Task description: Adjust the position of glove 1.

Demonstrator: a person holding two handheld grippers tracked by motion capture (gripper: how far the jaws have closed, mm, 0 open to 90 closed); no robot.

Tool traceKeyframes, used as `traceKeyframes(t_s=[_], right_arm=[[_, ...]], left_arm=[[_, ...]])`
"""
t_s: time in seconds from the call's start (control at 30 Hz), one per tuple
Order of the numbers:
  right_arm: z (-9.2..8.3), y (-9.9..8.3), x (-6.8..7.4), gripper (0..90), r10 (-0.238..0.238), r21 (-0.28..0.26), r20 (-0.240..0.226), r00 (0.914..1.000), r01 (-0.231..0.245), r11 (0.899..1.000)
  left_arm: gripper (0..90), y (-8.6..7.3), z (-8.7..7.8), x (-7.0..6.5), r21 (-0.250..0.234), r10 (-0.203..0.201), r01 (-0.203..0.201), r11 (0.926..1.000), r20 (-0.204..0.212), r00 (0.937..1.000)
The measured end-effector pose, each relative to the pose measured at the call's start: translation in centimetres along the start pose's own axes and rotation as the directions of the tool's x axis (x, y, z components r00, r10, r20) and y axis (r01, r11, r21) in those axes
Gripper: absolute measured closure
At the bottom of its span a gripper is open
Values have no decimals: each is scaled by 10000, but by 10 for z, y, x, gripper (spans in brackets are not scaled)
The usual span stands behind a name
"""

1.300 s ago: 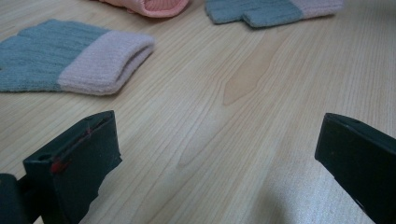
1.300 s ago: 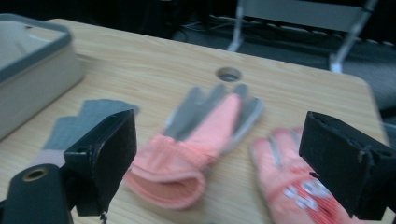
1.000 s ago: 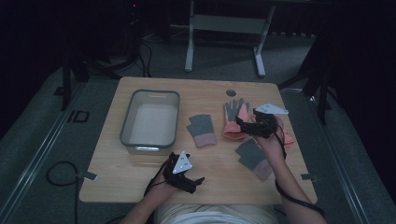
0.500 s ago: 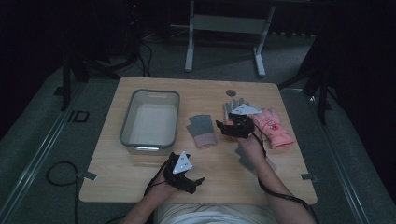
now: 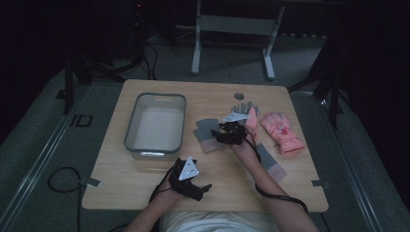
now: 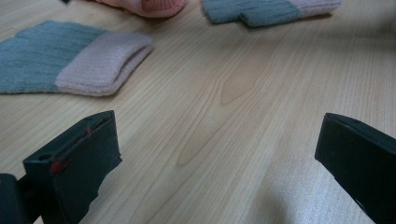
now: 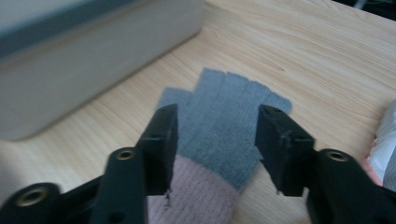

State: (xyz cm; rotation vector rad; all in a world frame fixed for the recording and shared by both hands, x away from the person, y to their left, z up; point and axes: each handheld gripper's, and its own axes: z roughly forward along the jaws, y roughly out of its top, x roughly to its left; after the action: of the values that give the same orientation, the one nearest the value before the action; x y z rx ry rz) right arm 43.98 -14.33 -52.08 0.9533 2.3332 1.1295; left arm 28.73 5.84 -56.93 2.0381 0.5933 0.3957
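High view: I see the wooden table (image 5: pixel 145 193) with a grey bin (image 5: pixel 155 123) on its left half. Just right of the bin lies a grey glove with a pink cuff (image 5: pixel 207 134). My right gripper (image 5: pixel 223 137) sits over that glove's right edge, the hand behind it reaching in from below. A second grey glove (image 5: pixel 270 162) lies near the right forearm, a pink glove (image 5: pixel 282 131) further right, and another grey-and-pink one (image 5: pixel 247 113) behind the gripper. My left gripper (image 5: pixel 196 187) rests low near the table's front edge, well apart from all gloves.

Left gripper view: jaws spread wide over bare wood, nothing between them. One grey glove with a pink cuff (image 6: pixel 70 63) lies ahead at left, another (image 6: pixel 271 10) at the top, beside the cuff of the pink glove (image 6: pixel 149 5).

Right gripper view: jaws straddle the grey glove (image 7: pixel 224 126), its pink cuff nearest me, fingers pointing away. The jaws have just been closing, glove between them, but a gap remains by the right pad; I read no pinch yet. The bin wall (image 7: pixel 93 65) runs across the upper left.
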Motion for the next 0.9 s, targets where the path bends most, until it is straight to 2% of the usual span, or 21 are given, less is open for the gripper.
traceKeyframes(t_s=[0.07,0.13,0.17,0.4,0.6,0.77,0.87,0.9], right_arm=[[7,0,1,539,141,173,-161,9998,-138,9998],[14,-1,1,559,241,406,-23,9997,-240,9989],[18,-1,1,560,342,479,-97,9994,-337,9983],[38,1,-1,593,414,804,-215,9989,-395,9960],[53,-2,-4,607,561,1160,-60,9984,-550,9917],[56,-3,-2,622,414,1236,-17,9991,-408,9915],[56,-2,-3,704,608,1279,51,9981,-610,9899],[56,-2,-3,704,608,1279,51,9981,-610,9899]], left_arm=[[0,0,0,0,-3,-16,16,10000,22,10000],[0,0,0,0,32,-30,29,10000,48,10000],[0,0,0,0,38,-25,24,10000,53,10000],[0,0,0,0,32,15,-15,10000,69,10000],[0,0,0,0,36,-12,12,10000,96,10000],[0,0,-1,2,61,14,-14,10000,28,10000],[0,-1,-1,2,41,-28,28,10000,22,10000],[0,-1,-1,2,41,-28,28,10000,22,10000]])
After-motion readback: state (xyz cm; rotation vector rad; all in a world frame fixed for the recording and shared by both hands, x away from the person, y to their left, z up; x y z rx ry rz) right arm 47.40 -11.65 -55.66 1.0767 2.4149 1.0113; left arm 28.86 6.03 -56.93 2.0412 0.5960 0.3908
